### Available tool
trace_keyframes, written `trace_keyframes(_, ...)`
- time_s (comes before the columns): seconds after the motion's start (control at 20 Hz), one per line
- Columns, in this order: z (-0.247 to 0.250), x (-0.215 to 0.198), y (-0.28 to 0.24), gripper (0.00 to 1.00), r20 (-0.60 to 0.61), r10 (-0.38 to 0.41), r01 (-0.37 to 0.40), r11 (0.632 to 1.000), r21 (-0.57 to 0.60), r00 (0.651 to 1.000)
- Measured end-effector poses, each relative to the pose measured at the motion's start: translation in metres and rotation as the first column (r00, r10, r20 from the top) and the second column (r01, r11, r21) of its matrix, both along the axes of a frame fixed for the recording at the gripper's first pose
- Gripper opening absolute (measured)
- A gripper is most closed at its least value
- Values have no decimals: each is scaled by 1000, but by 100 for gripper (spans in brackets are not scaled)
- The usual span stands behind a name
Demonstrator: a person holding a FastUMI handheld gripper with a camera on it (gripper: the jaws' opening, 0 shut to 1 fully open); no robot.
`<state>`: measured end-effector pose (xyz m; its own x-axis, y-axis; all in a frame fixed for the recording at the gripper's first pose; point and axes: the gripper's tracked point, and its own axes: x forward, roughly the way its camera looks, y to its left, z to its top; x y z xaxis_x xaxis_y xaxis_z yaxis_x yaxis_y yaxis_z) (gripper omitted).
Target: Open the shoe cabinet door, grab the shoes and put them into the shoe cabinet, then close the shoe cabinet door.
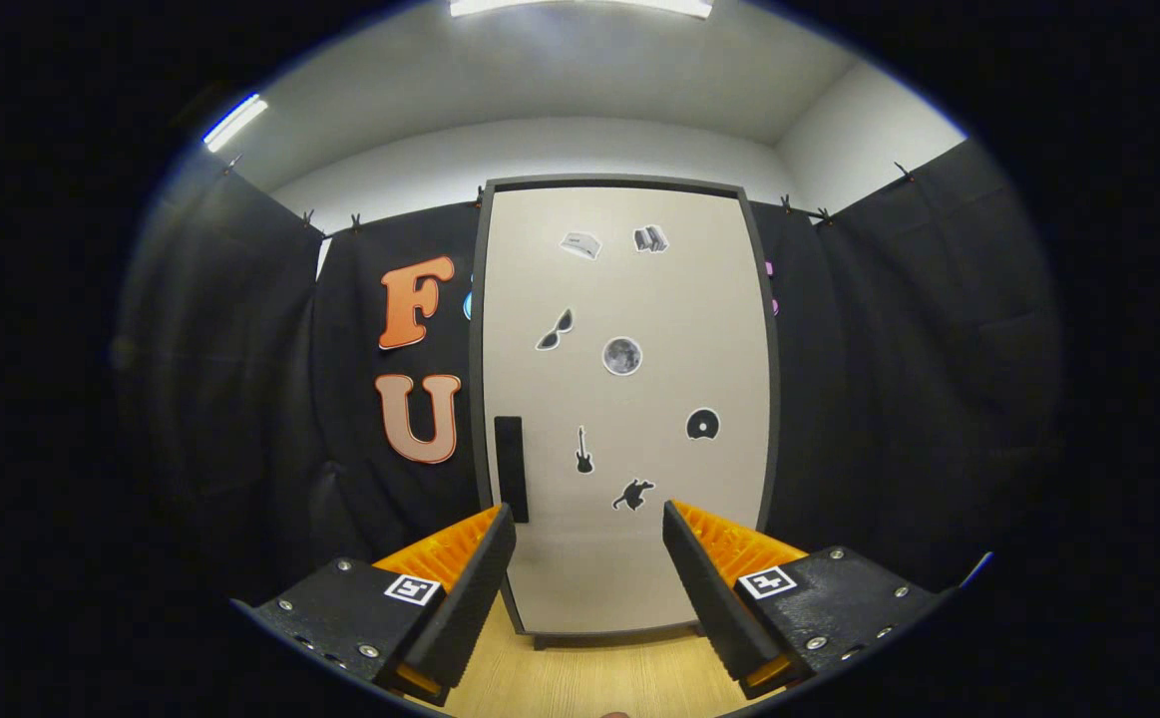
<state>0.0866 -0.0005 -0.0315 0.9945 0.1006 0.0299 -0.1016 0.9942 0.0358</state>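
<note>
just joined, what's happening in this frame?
A handheld gripper faces the shoe cabinet, fingers spread open with nothing between them. The cabinet door is shut; its dark handle sits on the door's left side, just beyond the left finger. The cabinet stands on a wooden floor against the black cloth. So the opening step has not begun.

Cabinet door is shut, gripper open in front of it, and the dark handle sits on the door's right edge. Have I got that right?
Not quite. In the gripper view the dark handle sits on the left edge of the cabinet door, just beyond the left finger. The rest stands: the door is shut and the gripper is open in front of it.
</note>
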Motion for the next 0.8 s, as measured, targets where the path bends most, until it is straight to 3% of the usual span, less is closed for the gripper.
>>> trace_keyframes(0.8, -3, -15, -5, 93, -1, -3, 3, 1000, 15, 1000)
